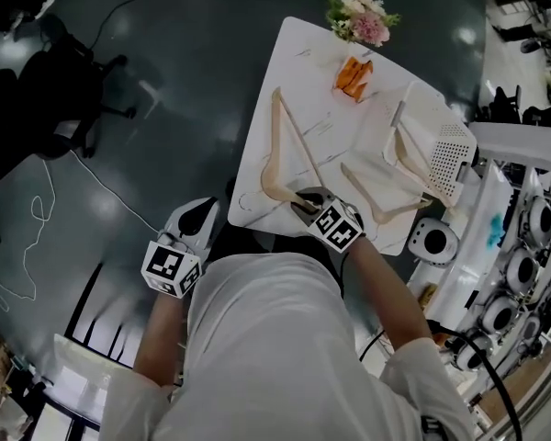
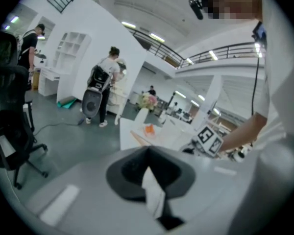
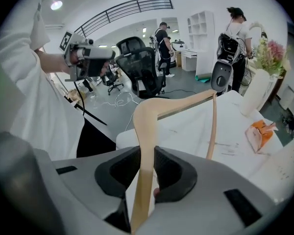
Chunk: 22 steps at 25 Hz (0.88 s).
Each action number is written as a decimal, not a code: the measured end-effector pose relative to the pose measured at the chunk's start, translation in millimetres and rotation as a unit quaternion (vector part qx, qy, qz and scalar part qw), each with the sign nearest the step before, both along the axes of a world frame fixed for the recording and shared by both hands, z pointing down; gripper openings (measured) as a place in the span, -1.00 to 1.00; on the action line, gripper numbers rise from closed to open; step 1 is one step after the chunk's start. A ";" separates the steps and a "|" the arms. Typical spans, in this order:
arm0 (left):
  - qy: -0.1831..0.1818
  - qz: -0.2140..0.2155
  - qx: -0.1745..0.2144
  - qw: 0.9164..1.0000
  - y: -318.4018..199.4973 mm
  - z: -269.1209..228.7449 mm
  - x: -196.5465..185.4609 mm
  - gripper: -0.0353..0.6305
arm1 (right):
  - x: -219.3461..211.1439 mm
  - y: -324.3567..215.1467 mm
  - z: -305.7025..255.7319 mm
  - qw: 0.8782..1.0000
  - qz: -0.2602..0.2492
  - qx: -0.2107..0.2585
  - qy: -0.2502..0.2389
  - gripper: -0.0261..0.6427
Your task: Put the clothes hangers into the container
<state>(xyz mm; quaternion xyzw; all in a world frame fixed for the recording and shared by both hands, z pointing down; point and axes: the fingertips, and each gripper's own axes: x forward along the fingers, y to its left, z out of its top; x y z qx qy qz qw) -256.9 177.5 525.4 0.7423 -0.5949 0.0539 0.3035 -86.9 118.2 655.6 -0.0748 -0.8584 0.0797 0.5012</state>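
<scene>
On the white table [image 1: 266, 72] my right gripper [image 1: 305, 200] [image 3: 146, 168] is shut on the near end of a pale wooden hanger [image 1: 285, 141] [image 3: 149, 121]. That hanger is tilted, its far end pointing away over the table. A second wooden hanger [image 1: 386, 198] lies flat to the right. A third hanger [image 1: 399, 141] rests in the white container [image 1: 448, 154] at the table's right edge. My left gripper [image 1: 195, 220] [image 2: 152, 195] hangs off the table's near left over the floor, its jaws slightly apart with nothing between them.
A flower bunch [image 1: 360, 12] and an orange packet [image 1: 353, 74] sit at the table's far end. Shelving with white devices [image 1: 523, 246] crowds the right side. Black office chairs [image 1: 37, 99] and a cable [image 1: 37, 219] are on the grey floor to the left.
</scene>
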 end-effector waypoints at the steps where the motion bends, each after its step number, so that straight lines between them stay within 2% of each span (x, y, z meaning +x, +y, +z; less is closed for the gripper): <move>1: -0.002 -0.002 -0.001 1.000 -1.6 -0.3 0.9 -0.89 | 2.4 -3.6 -5.4 1.000 0.001 -0.001 -0.004 -0.68; 9: -0.010 -0.011 0.005 1.000 -18.7 -10.4 31.7 -0.89 | 32.4 -22.0 -45.5 1.000 0.005 -0.024 -0.017 -0.68; 22: -0.012 0.049 0.043 0.998 -73.7 -27.4 108.2 -0.89 | 100.5 -57.2 -123.1 0.997 0.047 -0.062 -0.025 -0.68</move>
